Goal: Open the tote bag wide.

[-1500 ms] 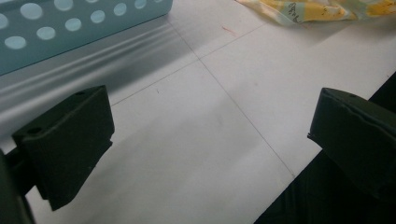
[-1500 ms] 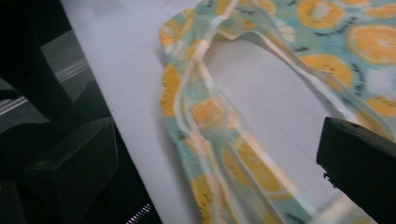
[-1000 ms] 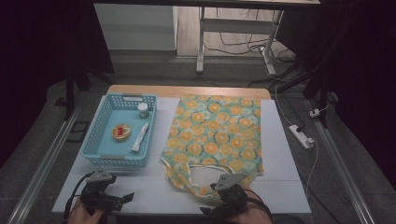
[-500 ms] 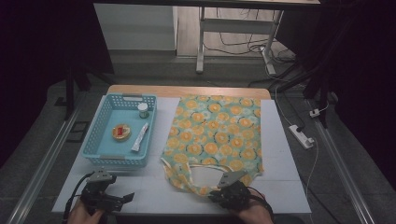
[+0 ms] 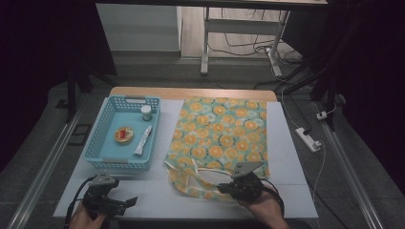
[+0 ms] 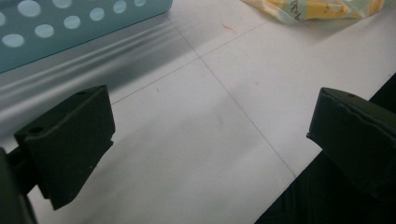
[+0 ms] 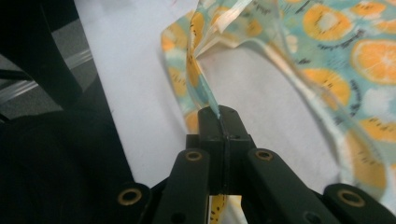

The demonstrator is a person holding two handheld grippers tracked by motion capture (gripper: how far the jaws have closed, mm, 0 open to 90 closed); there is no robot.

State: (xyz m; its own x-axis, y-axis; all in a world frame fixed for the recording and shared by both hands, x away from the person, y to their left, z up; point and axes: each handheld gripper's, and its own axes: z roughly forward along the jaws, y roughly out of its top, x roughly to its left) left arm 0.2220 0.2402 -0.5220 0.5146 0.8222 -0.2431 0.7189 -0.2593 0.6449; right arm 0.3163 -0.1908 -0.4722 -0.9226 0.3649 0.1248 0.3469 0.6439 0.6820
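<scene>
A cloth tote bag (image 5: 223, 138) with an orange-slice print on teal lies flat on the white table, handles toward me. My right gripper (image 5: 224, 187) is at its near edge, shut on the bag's handle strap (image 7: 201, 88), which rises from between the closed jaws (image 7: 219, 116). My left gripper (image 5: 125, 202) hovers over bare table at the front left, jaws wide open with nothing between them. In the left gripper view the bag's corner (image 6: 322, 9) shows at the top right.
A light blue plastic basket (image 5: 107, 143) stands left of the bag, holding a small white jar (image 5: 146, 112), a white tube (image 5: 143, 140) and a round red-and-yellow item (image 5: 124, 134). A power strip (image 5: 308, 139) lies off the table's right side.
My right gripper has slid left along the bag's near edge and closed on the handle strap. The left gripper has barely moved.
</scene>
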